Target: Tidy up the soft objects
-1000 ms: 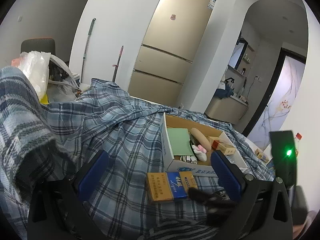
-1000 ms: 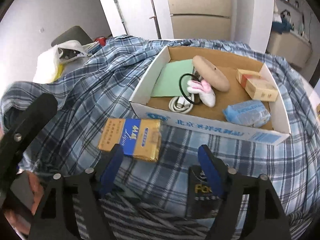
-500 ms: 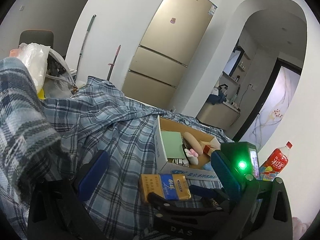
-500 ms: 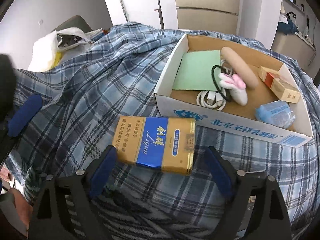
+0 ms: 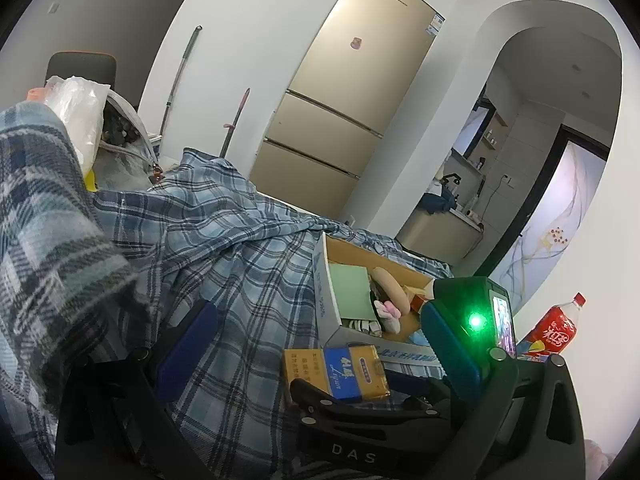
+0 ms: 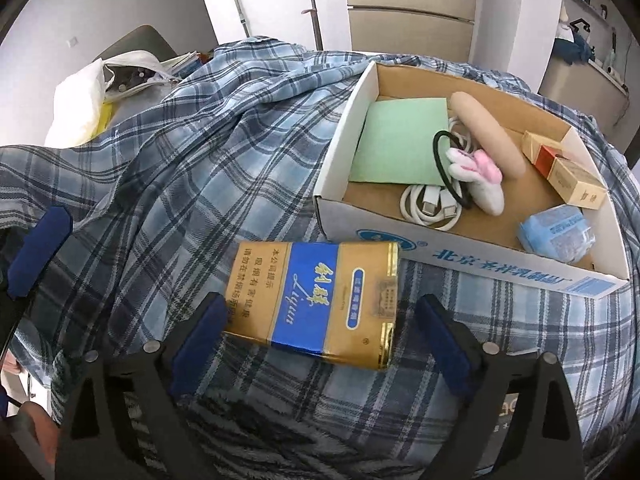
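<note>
A gold and blue cigarette pack lies on the blue plaid cloth, just in front of a white cardboard box. My right gripper is open, its pads on either side of the pack's near end, not touching it. The box holds a green pad, a tan roll, a pink and white plush, a white cable, a blue packet and small cartons. My left gripper is open over the cloth; the pack lies between its fingers, behind the right gripper's body.
A white plastic bag sits at the far left by a grey chair. A red soda bottle stands at the right. A gold fridge and two mop handles stand against the back wall.
My right gripper has moved left and forward, bringing the cigarette pack from left of it to between its pads. The left gripper has tilted up; the right gripper's body now fills its lower view.
</note>
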